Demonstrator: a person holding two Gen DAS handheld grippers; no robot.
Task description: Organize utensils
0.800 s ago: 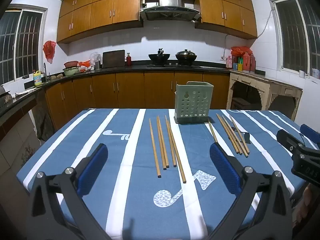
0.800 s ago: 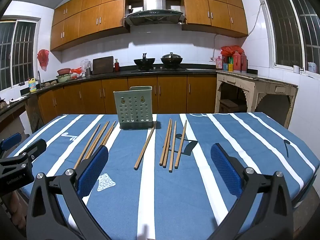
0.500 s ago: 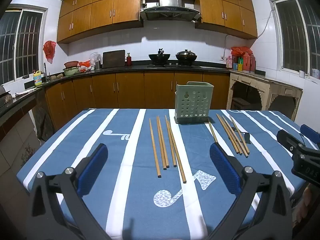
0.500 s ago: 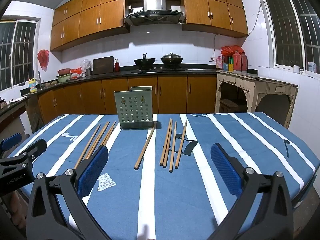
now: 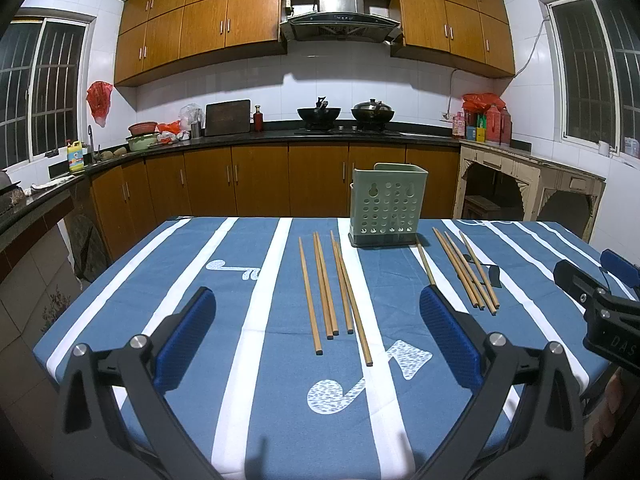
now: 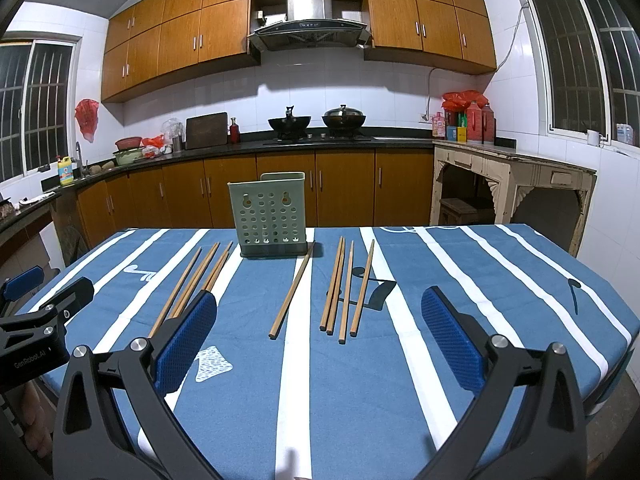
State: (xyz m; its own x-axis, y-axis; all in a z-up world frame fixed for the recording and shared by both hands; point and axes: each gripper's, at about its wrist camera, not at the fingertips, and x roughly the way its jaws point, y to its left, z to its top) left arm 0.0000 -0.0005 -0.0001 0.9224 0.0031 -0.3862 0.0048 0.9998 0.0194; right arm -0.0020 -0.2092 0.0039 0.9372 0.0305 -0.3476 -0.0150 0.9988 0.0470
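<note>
A pale green perforated utensil holder stands upright near the table's far edge. Several wooden chopsticks lie flat on the blue striped cloth: a left group, a single stick beside the holder, and a right group. My left gripper hangs open above the near side of the left group, nothing between its blue pads. My right gripper stands open too, short of the right group and the single stick.
The table has a blue cloth with white stripes and note prints. Kitchen counters with woks, bottles and a cutting board run behind and to the left. An old cream table stands at the right wall. A hand shows at each view's lower corner.
</note>
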